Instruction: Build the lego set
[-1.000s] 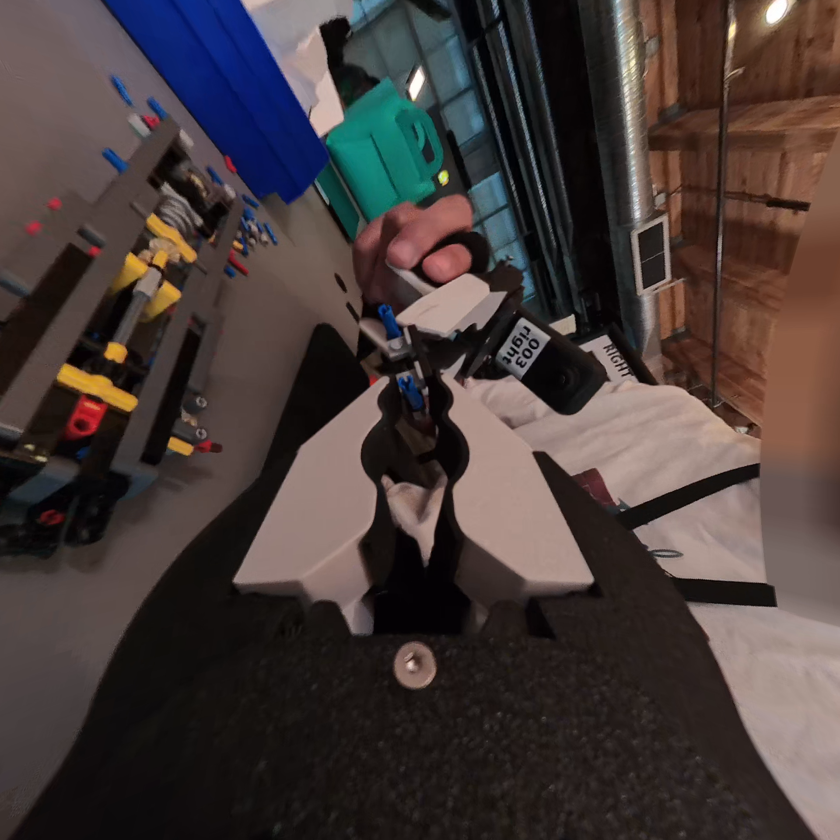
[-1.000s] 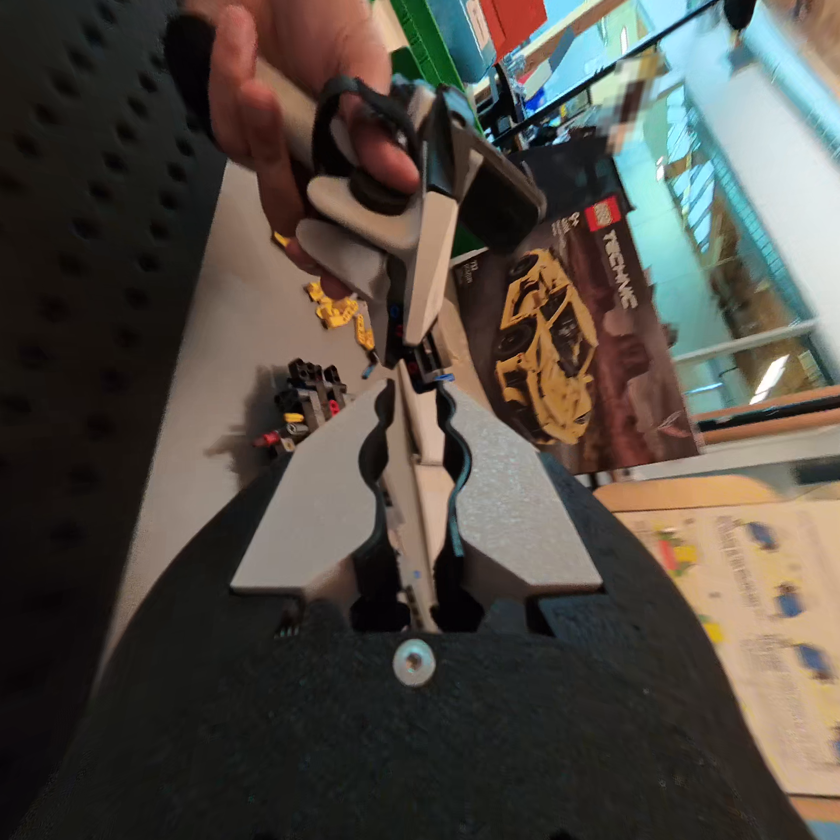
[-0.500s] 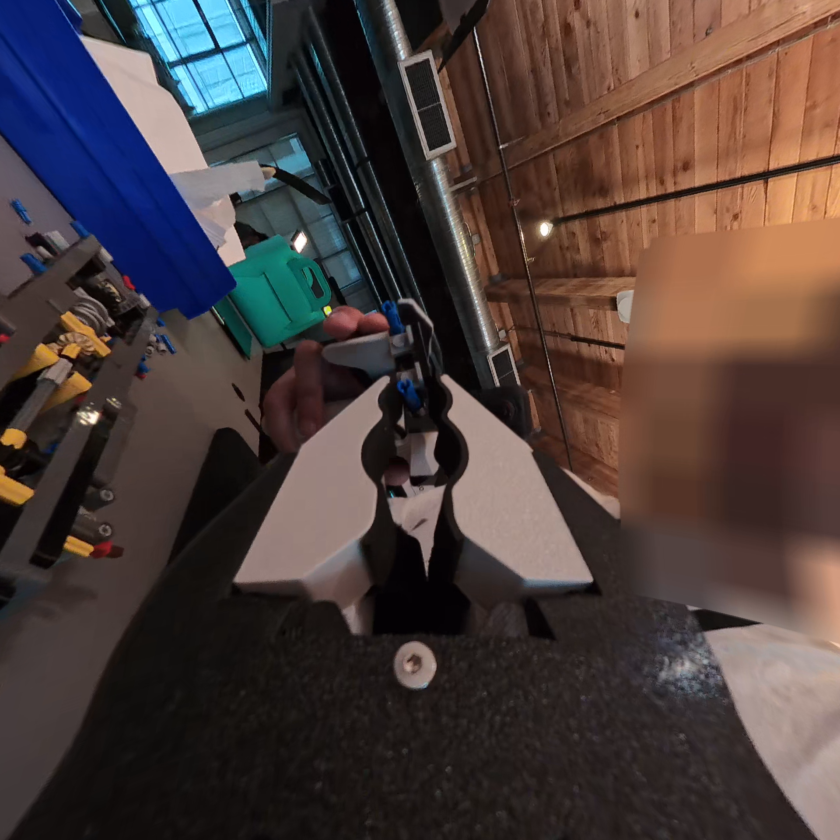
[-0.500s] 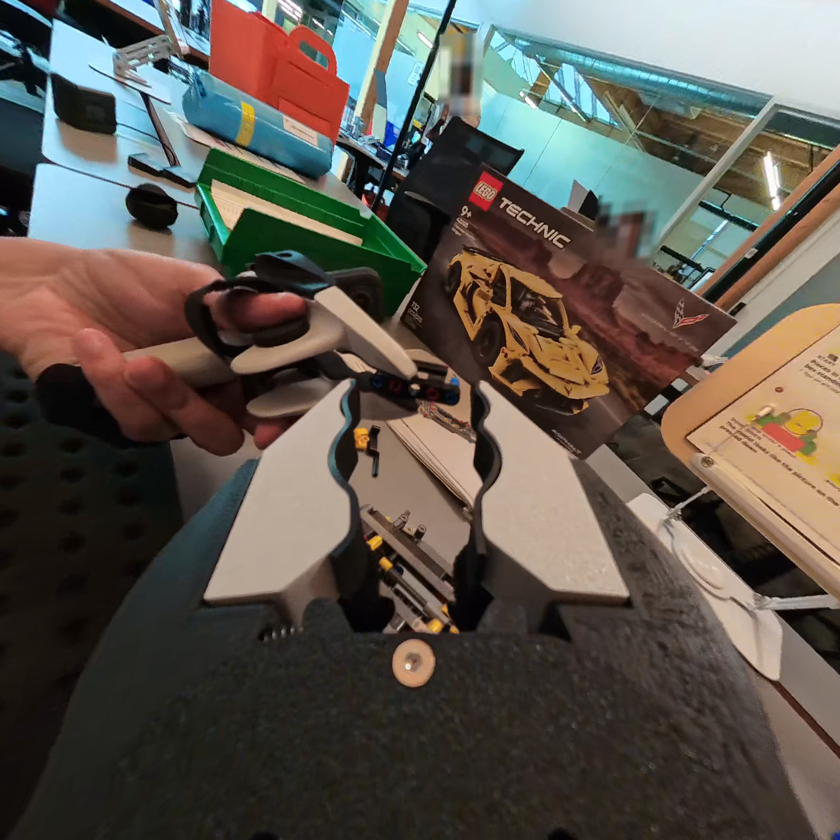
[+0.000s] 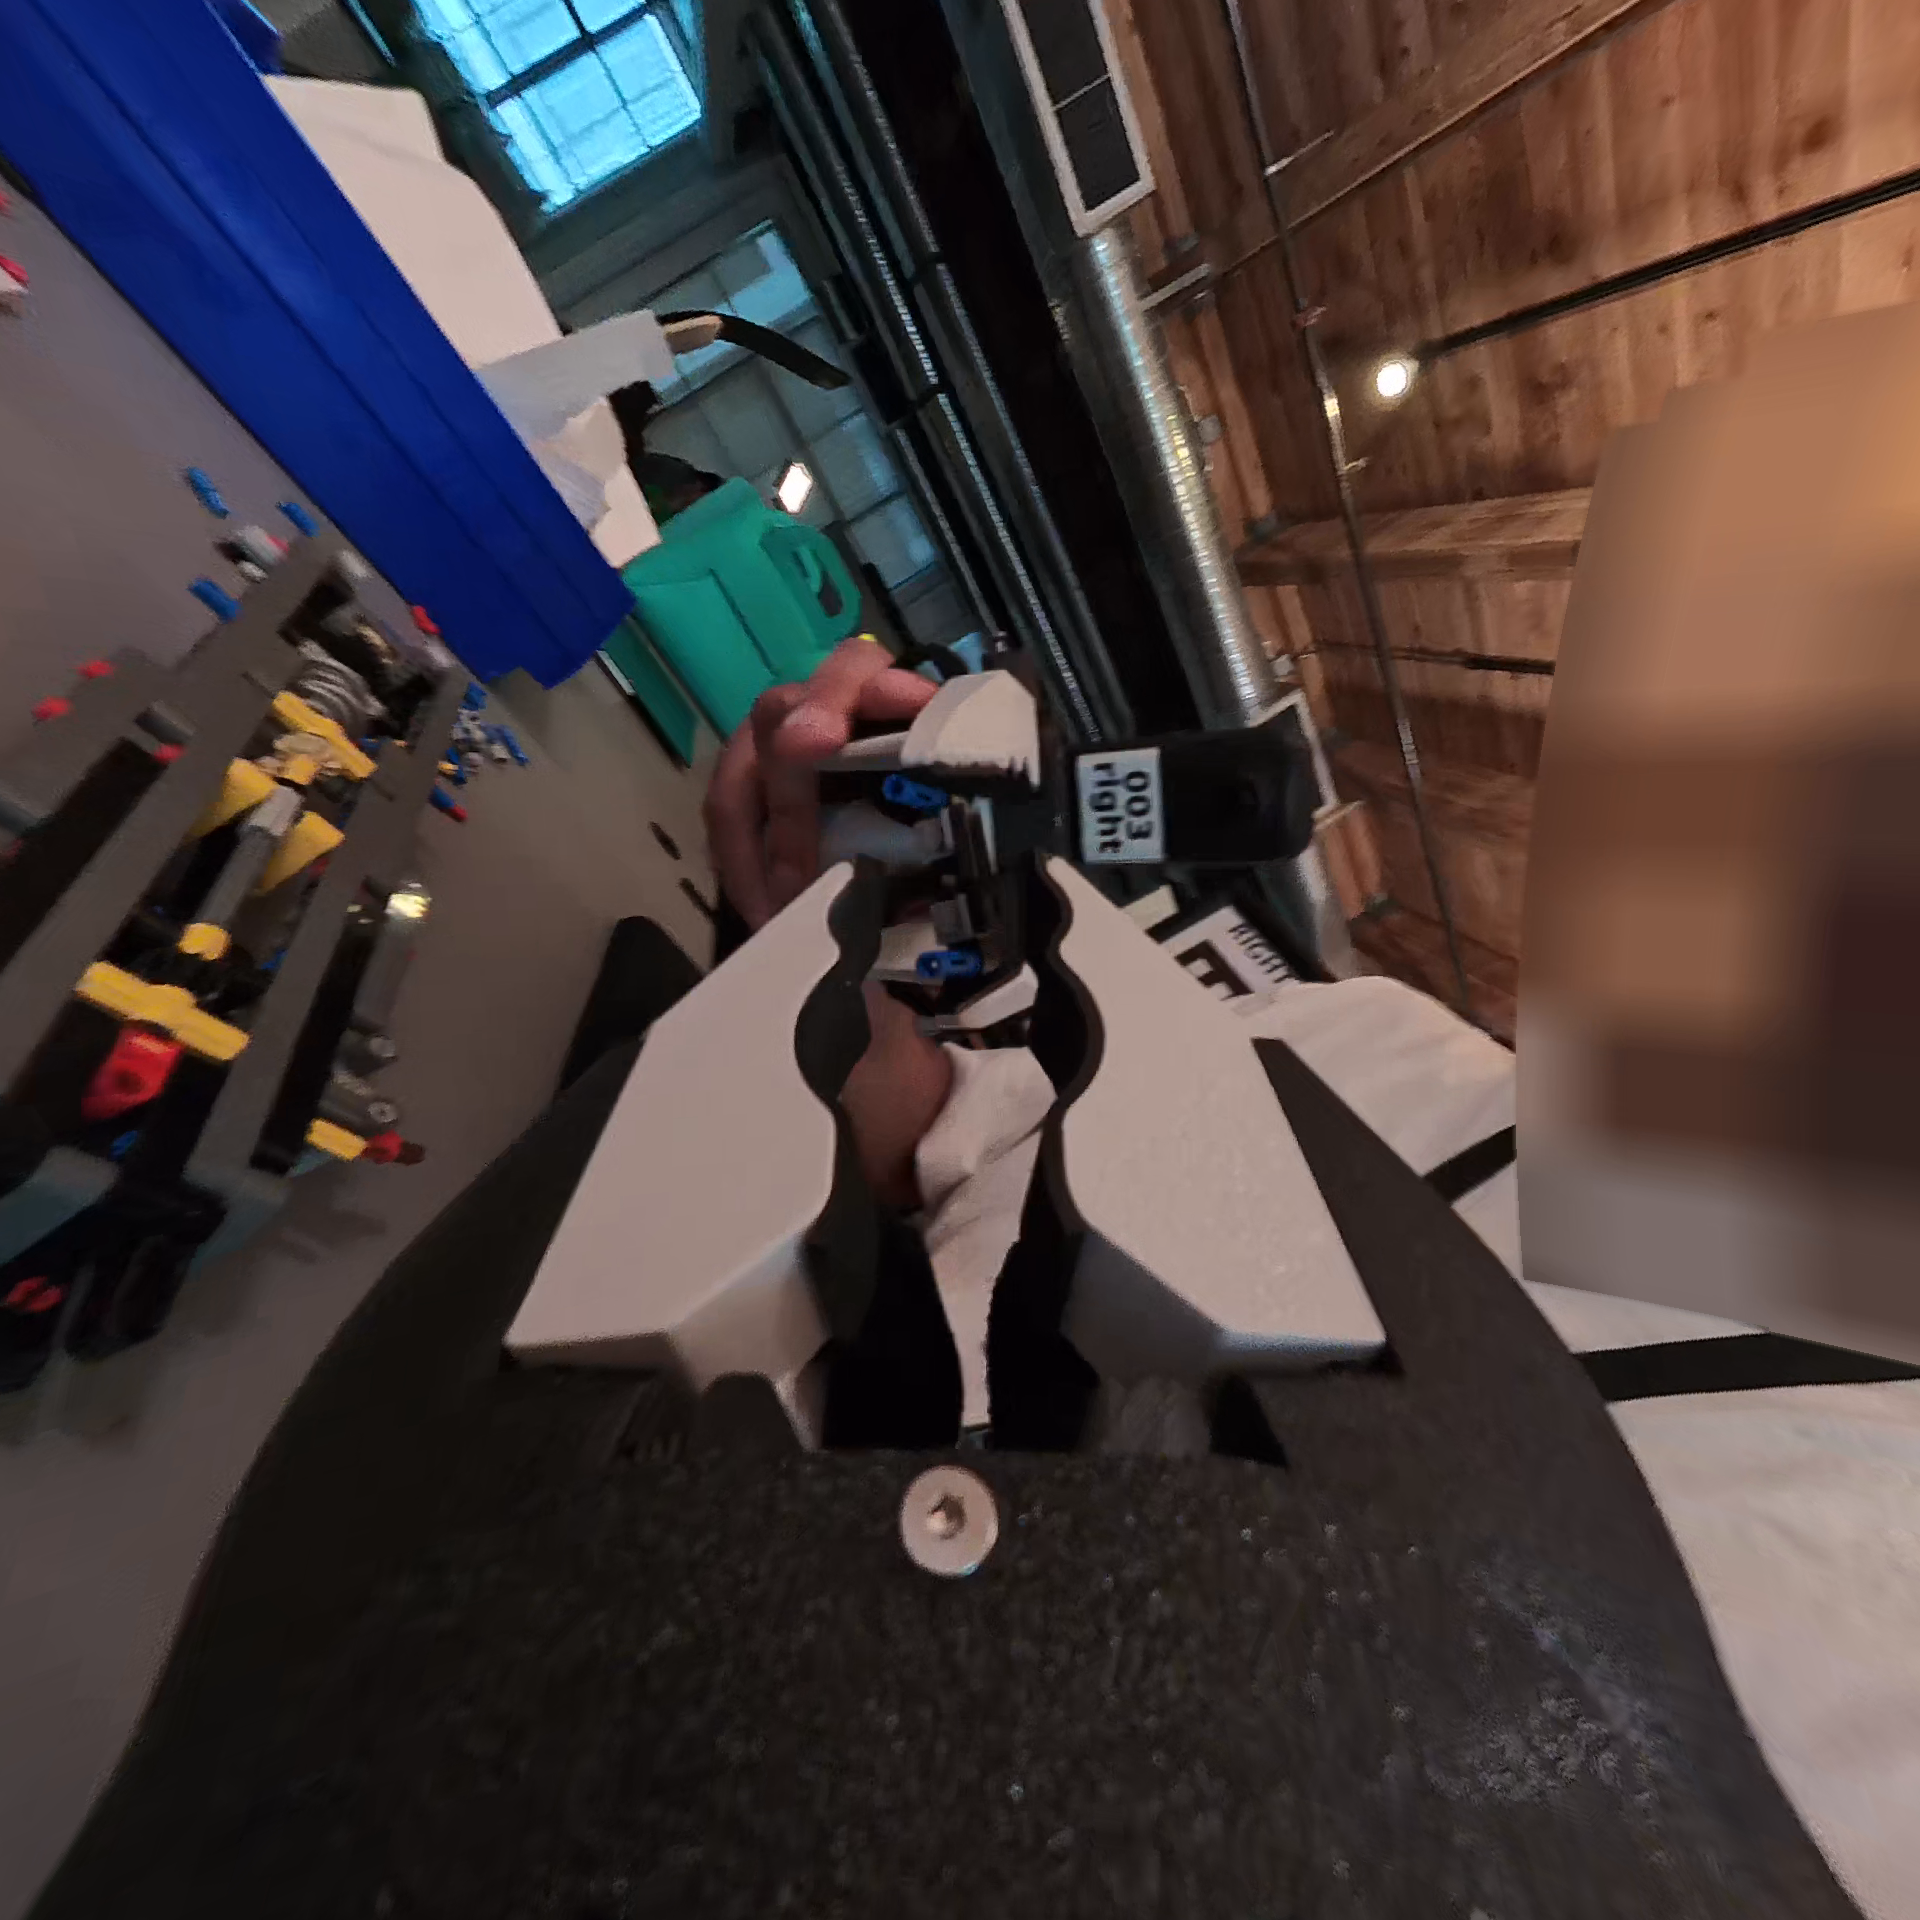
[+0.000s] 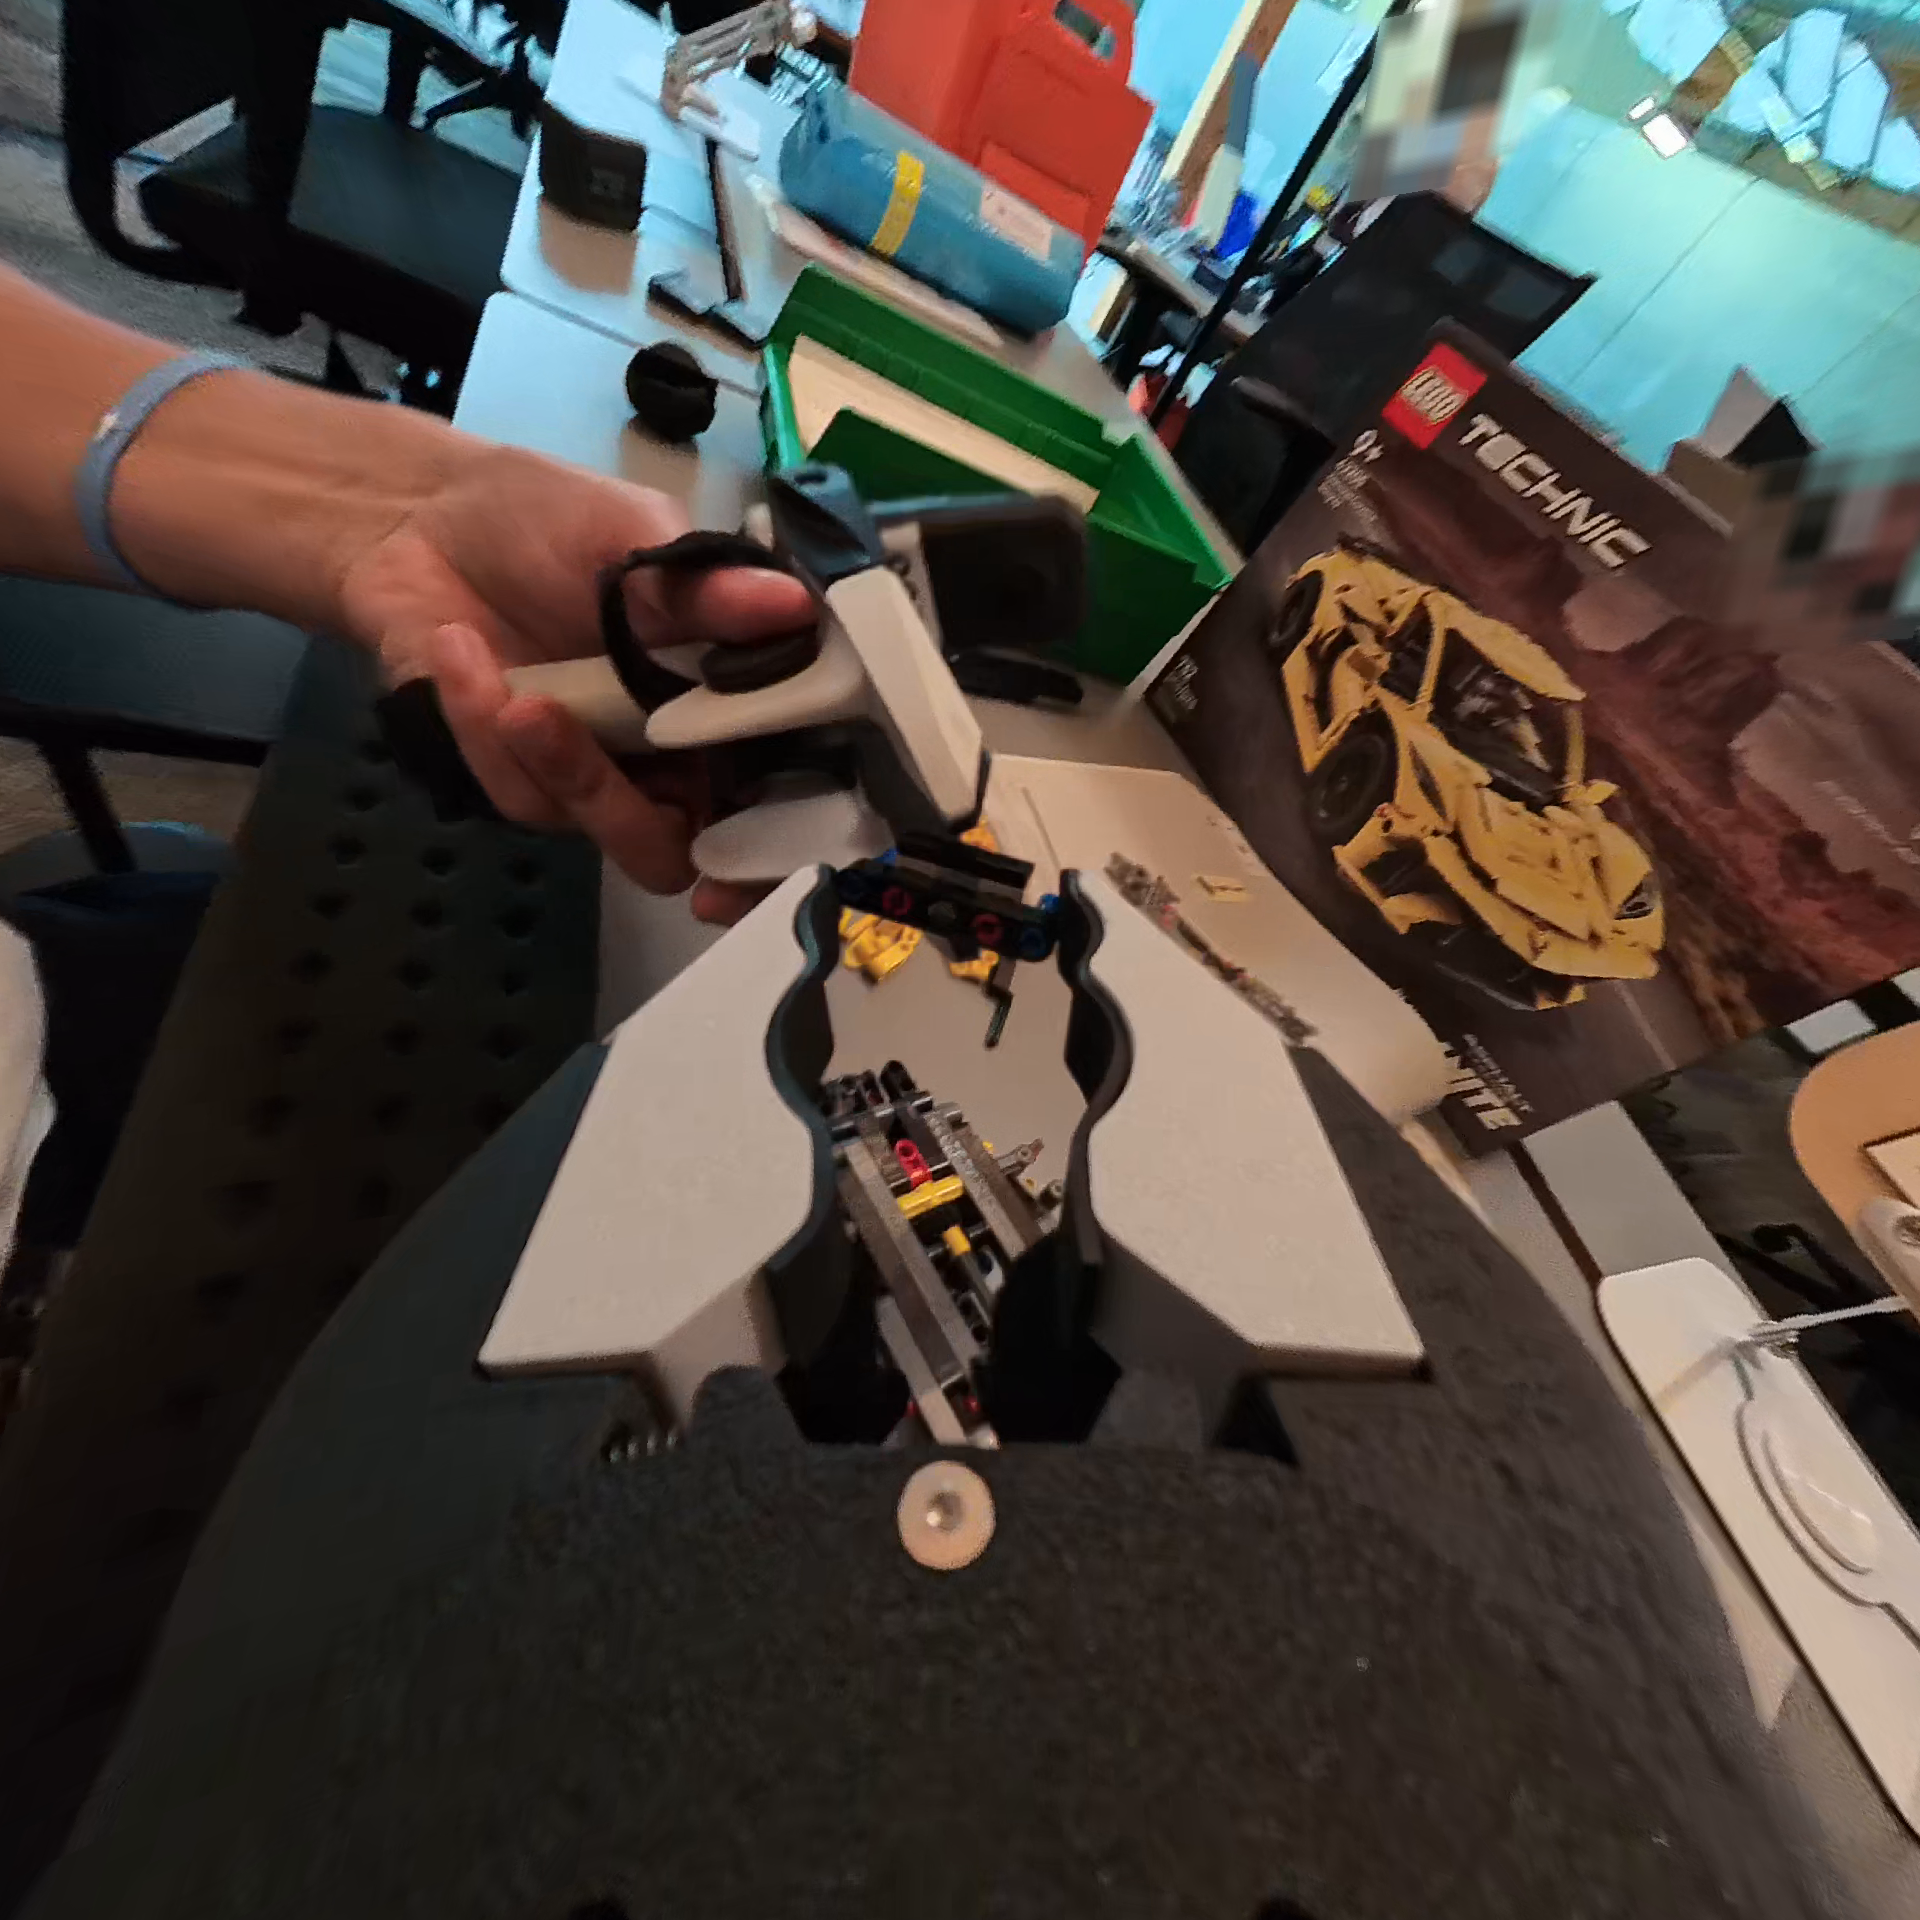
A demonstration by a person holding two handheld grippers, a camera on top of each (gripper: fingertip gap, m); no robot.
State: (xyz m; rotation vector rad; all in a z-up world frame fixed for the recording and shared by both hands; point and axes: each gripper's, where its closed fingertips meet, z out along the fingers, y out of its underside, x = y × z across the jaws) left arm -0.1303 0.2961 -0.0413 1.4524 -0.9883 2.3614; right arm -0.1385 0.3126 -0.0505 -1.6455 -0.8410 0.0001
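The black beam (image 6: pixel 940 902) with blue and red pins hangs in the air above the desk (image 6: pixel 925 1023), pinched across its middle by the left tool (image 5: pixel 951 899), whose hand (image 6: pixel 499 623) reaches in from the beam's left. The right tool (image 6: pixel 951 904) stands spread to the beam's length, pads at its blue-pinned ends; whether they press, I cannot tell. Under the beam lies the half-built chassis (image 6: pixel 920 1195). Just behind the beam lie loose yellow pieces (image 6: pixel 878 935). To the beam's right stands the set's box (image 6: pixel 1507 779), and beyond the beam a green bin (image 6: pixel 1143 540).
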